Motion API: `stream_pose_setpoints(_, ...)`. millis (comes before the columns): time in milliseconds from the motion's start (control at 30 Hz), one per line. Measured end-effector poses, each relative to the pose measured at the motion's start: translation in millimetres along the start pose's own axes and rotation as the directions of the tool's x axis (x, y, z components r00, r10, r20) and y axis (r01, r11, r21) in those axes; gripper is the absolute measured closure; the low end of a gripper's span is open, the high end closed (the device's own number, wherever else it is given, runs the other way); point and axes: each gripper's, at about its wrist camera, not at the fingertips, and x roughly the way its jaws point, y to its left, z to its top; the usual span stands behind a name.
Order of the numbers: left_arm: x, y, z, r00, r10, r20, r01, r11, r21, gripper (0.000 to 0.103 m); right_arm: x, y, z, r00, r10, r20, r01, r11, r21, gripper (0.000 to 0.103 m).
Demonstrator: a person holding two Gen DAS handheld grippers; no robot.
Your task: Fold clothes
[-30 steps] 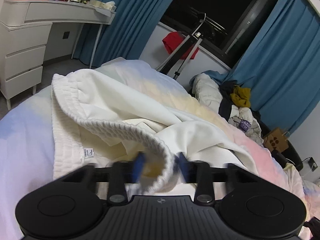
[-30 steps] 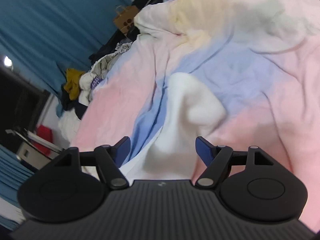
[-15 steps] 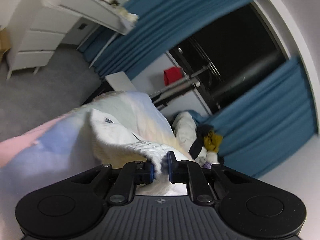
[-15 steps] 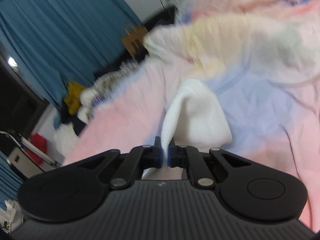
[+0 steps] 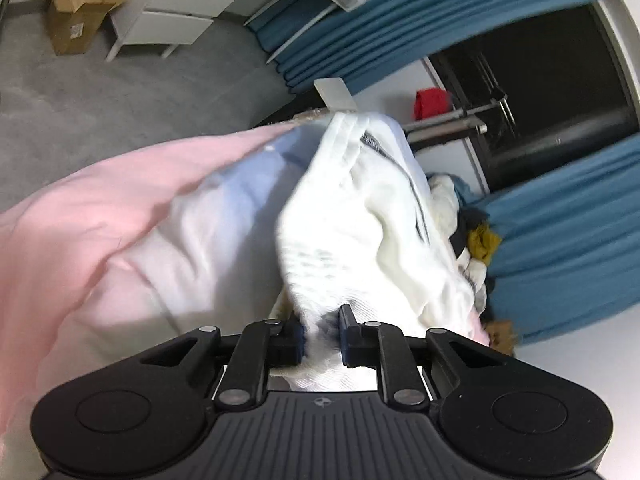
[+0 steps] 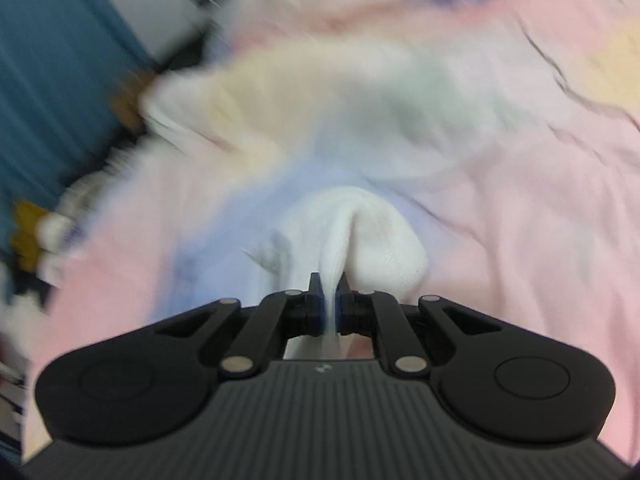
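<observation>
We're gripping the white garment (image 5: 360, 220) with both tongs: left tongs (image 5: 322, 336) are clamping its thick ribbed knit band, having just eased slightly wider, and right tongs (image 6: 329, 300) are pinching a thin fold of the soft fleecy fabric. The garment is bunching up in rounded folds over the bed (image 5: 100, 220), whose cover is showing pastel pink, blue and yellow. Blue curtains (image 5: 560, 220), grey carpet (image 5: 100, 92), white drawers (image 5: 176, 12) and a cardboard box (image 5: 76, 4) are sitting behind.

Left tongs (image 5: 322, 334): black ribbed housing; silver rivets; blue pads; right tongs (image 6: 329, 304) identical.
</observation>
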Motion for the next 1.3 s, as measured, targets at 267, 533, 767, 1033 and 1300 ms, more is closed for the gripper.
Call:
stream_pose_setpoints(267, -26, -11, 16, 0.999, -0.02, 0.032, 0.017, 0.994, 0.106, 0.034, -29, -14, 2, 0.998, -0.023, 0.054, 0.021, 0.999, 0.029, 0.081)
stream_pose_setpoints(533, 17, -48, 81, 0.995, 0.063, 0.075, -0.076, 0.982, 0.176, 0.024, -100, 30, -17, 0.937, 0.164, 0.31, -0.1, 0.972, -0.213, 0.026)
stream_pose_setpoints(767, 143, -91, 150, 0.984, 0.176, 0.016, -0.175, 0.953, 0.246, 0.022, -108, 87, -103, 0.913, 0.405, 0.044, -0.314, 0.768, -0.558, 0.027)
stream_pose_setpoints(1033, 244, -132, 181, 0.952, 0.306, 0.034, -0.289, 0.851, 0.439, 0.037, -68, 124, -156, 0.924, 0.358, -0.135, -0.355, 0.67, -0.652, 0.028)
stream_pose_setpoints(1300, 245, -192, 166, 0.907, 0.371, 0.201, -0.416, 0.71, 0.569, 0.066, -49, 142, -185, 0.931, 0.327, -0.162, -0.345, 0.642, -0.685, 0.028)
